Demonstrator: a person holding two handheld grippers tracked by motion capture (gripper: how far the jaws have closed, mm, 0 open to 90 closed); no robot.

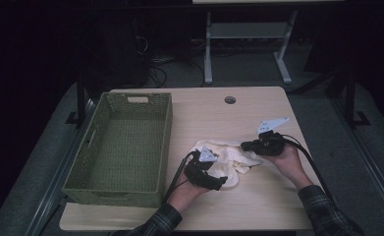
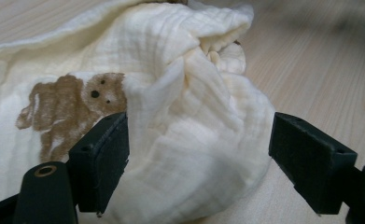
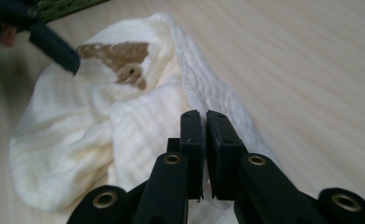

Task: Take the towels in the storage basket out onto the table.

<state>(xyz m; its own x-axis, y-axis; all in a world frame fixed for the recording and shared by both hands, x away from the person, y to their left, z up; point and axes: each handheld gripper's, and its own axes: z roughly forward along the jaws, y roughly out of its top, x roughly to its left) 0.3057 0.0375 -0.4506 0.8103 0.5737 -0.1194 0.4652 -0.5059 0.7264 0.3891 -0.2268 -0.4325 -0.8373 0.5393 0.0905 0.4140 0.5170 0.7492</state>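
Cloth handling at the near table edge

My left gripper [image 2: 196,168] stands wide open around the cream cloth [image 1: 224,160] (bear print showing); my right gripper [image 3: 204,140] is closed, apparently pinching the cloth's edge; the green basket [image 1: 96,189] sits beyond, left.

The high view is dim, its surroundings nearly black around the lit desk [image 1: 258,113]; both gripper views are brighter, with soft-focused backgrounds.
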